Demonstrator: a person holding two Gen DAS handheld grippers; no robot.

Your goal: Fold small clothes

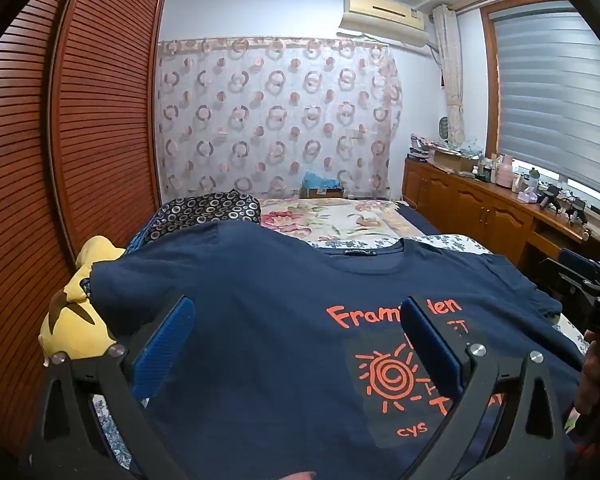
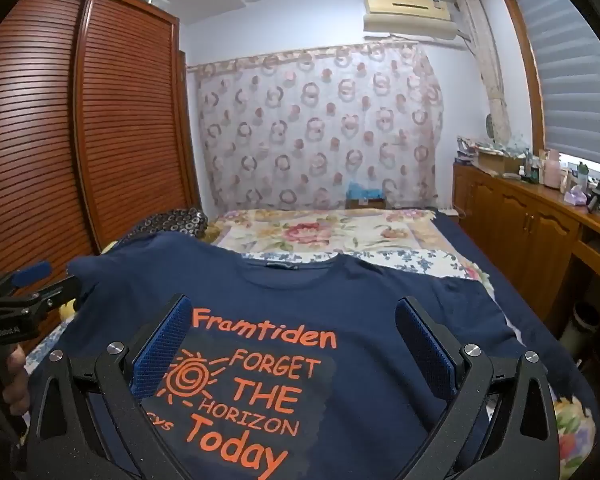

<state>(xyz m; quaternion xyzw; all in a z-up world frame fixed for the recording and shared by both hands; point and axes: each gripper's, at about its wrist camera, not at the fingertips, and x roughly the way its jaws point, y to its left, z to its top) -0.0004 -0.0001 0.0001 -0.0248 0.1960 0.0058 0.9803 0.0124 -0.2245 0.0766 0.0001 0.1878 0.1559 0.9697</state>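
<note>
A navy T-shirt (image 1: 260,292) (image 2: 364,304) with orange print lies spread flat, front up, on the bed, its collar pointing away from me. My left gripper (image 1: 298,312) hovers over the shirt's left half, jaws wide open, nothing between the blue pads. My right gripper (image 2: 294,312) hangs over the printed chest, open as well, with nothing held. In the right wrist view the left gripper (image 2: 28,284) shows at the left edge with a hand on its handle. The right gripper's body (image 1: 588,292) shows at the right edge of the left wrist view.
A yellow plush toy (image 1: 76,320) lies by the shirt's left sleeve, next to a tall louvred wooden wardrobe (image 1: 80,120). A dark patterned pillow (image 1: 208,212) and floral bedding (image 2: 320,232) lie beyond the collar. A wooden sideboard (image 2: 540,232) with clutter runs along the right.
</note>
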